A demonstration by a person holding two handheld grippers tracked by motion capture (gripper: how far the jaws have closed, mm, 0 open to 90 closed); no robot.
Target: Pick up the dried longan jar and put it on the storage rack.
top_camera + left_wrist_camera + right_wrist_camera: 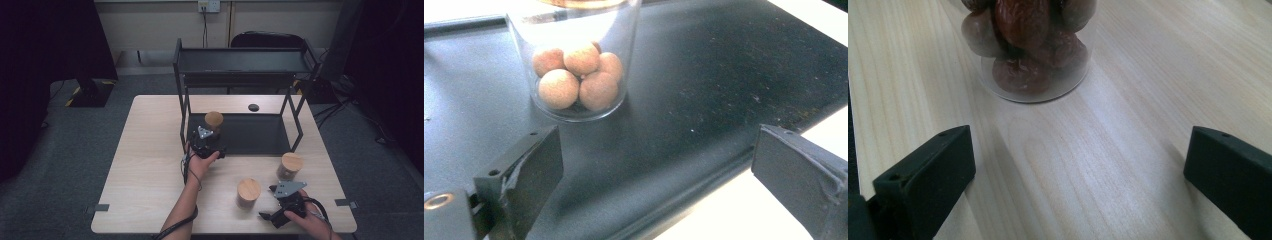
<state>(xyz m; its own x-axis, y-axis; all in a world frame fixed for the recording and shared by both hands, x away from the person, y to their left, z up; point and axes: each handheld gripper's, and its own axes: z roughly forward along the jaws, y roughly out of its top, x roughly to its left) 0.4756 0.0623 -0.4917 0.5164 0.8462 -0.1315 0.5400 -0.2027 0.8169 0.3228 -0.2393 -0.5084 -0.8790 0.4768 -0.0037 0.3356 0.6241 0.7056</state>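
A clear jar with a wooden lid (214, 121) stands on the lower black shelf (260, 135) of a rack. In the left gripper view the same jar (579, 75) holds several tan balls. My left gripper (206, 138) (659, 180) sits just short of it at the shelf's front edge. Its jaws stand open with nothing between them. Two more lidded jars stand on the wooden table, one at the right (290, 166) and one nearer the middle (248, 192). My right gripper (288, 190) (1078, 185) rests open on the table, facing a jar of dark red fruit (1030, 50) a short way ahead.
The black two-level rack (240, 62) occupies the back of the table (150, 165), its legs (184, 115) flanking the lower shelf. A small black disc (253, 107) lies behind the rack. A chair back stands beyond the table.
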